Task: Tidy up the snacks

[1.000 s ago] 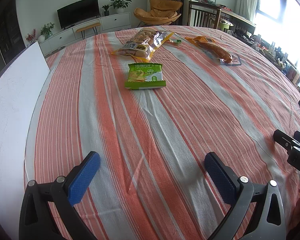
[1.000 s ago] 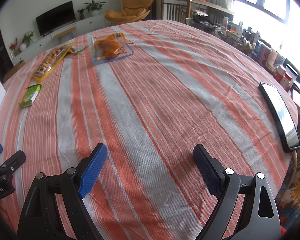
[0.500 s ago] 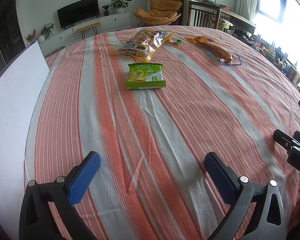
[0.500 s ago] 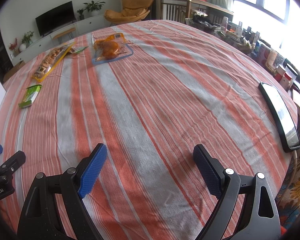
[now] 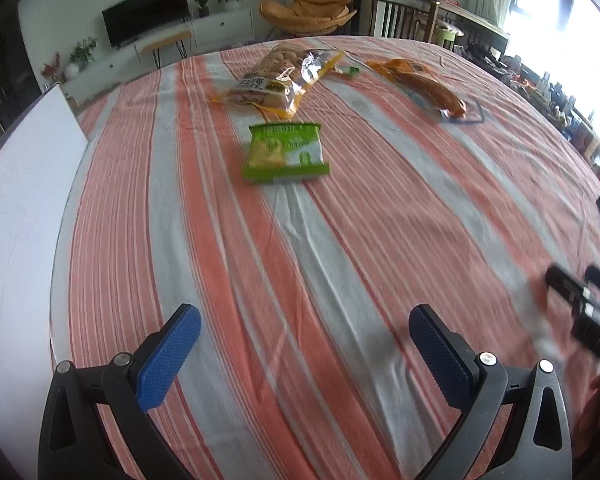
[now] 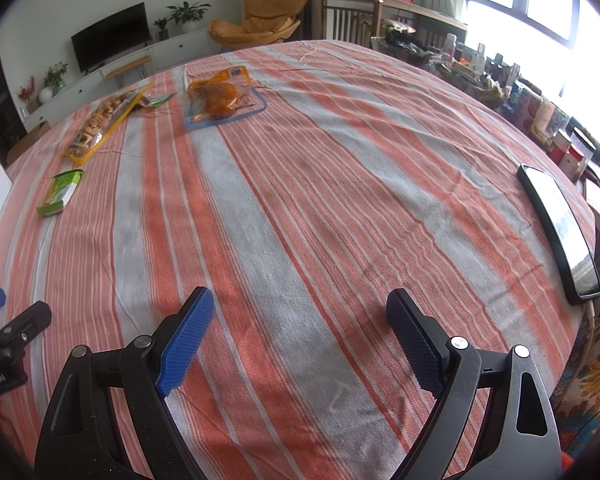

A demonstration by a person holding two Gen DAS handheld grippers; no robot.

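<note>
- Snacks: green packet (image 5: 285, 153), biscuit bag (image 5: 278, 80), orange pouch (image 5: 424, 87) lie scattered, apart on tablecloth (image 5: 340, 240) — nothing sorted yet.
- My left gripper (image 5: 304, 344) & right gripper (image 6: 300, 320) both spread wide, empty, ready to grab.

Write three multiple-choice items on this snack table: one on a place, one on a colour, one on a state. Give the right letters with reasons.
1. Where does the green snack packet lie relative to the clear bag of biscuits?
A. Nearer the left gripper
B. Beyond it
C. On top of it

2. What colour are the stripes of the tablecloth?
A. Blue and white
B. Orange and grey-white
C. Green and yellow

3. How do the left gripper and right gripper stand?
A. Both shut on snacks
B. One holds a packet
C. Both open, holding nothing

Answers:
1 A: in the left wrist view the packet lies closer, apart from the bag.
2 B: orange bands alternate with pale ones.
3 C: blue pads stand wide apart over bare cloth.
</note>
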